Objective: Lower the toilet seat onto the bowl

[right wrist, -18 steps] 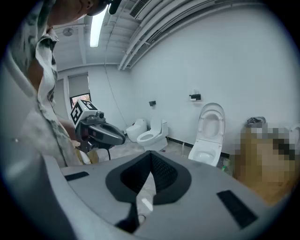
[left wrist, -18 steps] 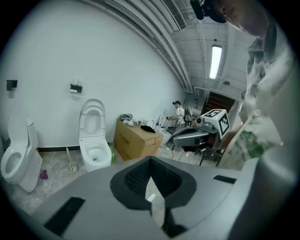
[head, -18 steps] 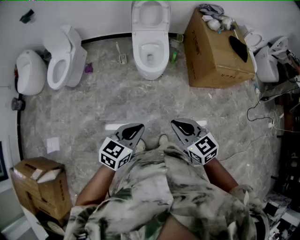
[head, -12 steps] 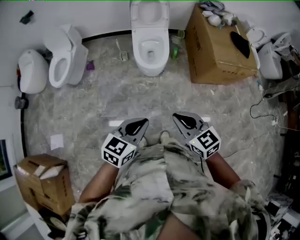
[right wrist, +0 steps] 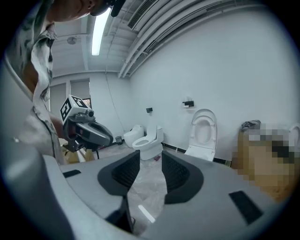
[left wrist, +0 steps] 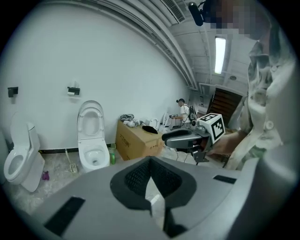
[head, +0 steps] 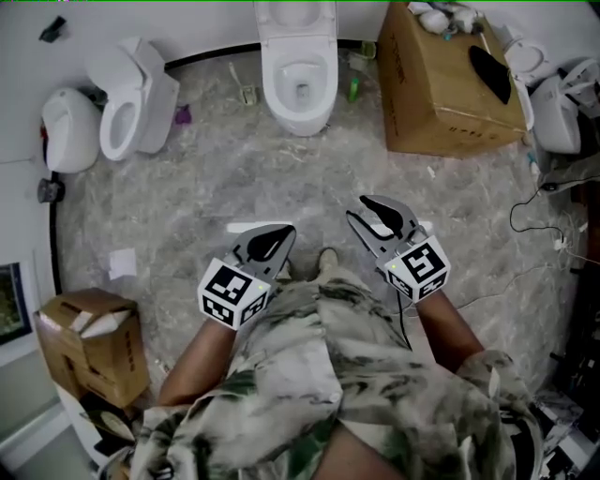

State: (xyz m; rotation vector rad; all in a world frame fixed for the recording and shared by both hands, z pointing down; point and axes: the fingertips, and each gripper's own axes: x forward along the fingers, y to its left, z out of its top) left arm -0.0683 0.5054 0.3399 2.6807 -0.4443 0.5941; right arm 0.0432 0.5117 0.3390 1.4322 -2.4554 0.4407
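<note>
Left gripper view shows the left gripper (left wrist: 150, 160) with its jaws brought together at the tips and nothing between them. The right gripper (right wrist: 150, 158) has its jaws spread, and only marbled floor (right wrist: 149, 185) shows in the gap. Both are held low in front of the person, side by side and apart. Far ahead, well away from both, the toilet (head: 300, 117) stands against the wall with its toilet seat (left wrist: 90, 105) upright. A cardboard box (head: 441, 94) sits just right of it.

Toilet (head: 298, 89) at twelve o'clock, toilet seat (head: 298, 13) upright. Left gripper (head: 278, 237) toward eight, jaws together; right gripper (head: 364, 211) toward three, jaws apart. Cardboard box (head: 441, 94) at one.
</note>
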